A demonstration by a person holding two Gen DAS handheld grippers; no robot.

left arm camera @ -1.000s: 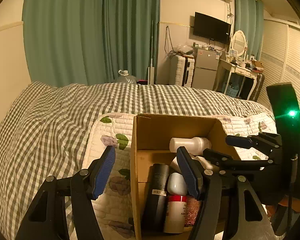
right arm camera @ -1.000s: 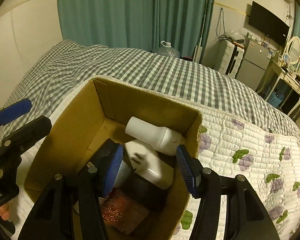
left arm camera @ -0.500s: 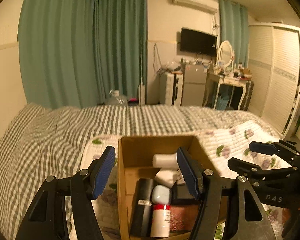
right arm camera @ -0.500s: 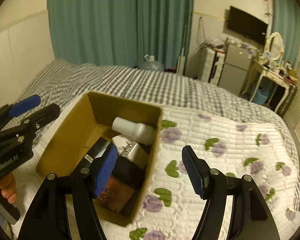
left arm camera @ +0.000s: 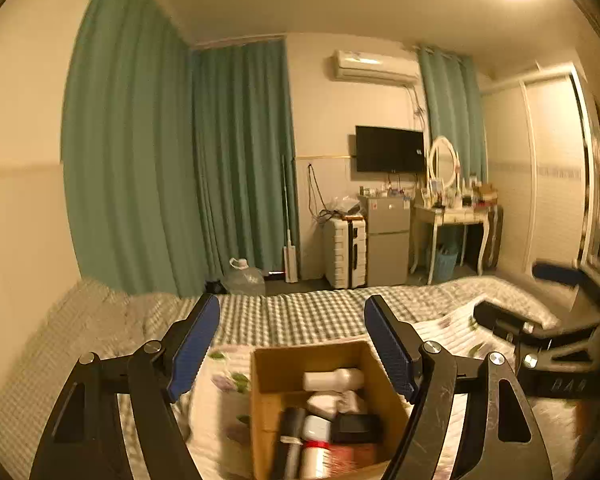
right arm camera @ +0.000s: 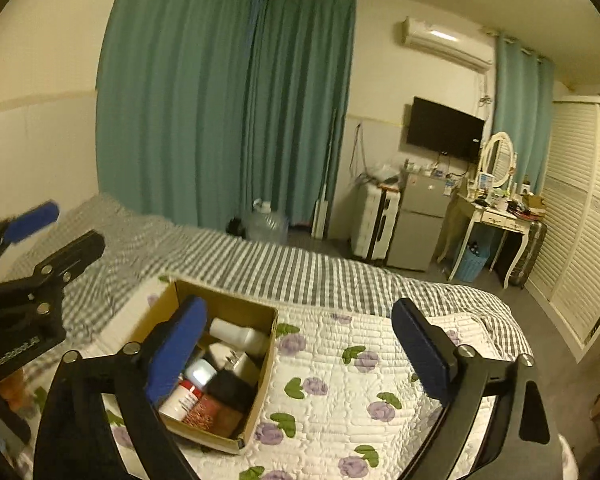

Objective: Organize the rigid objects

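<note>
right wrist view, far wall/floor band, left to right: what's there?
Green curtain → water jug → white suitcase → grey mini fridge → white dressing table → louvred wardrobe doors.

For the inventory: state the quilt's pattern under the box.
White quilt with purple flowers and green leaves; clearest in the right wrist view.

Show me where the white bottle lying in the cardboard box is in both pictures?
Left wrist view: the white bottle lies on its side near the far wall of the cardboard box, bottom centre.
Right wrist view: the same bottle lies at the box's far end, lower left of centre.
Shared landmark: the black TV on the wall.
</note>
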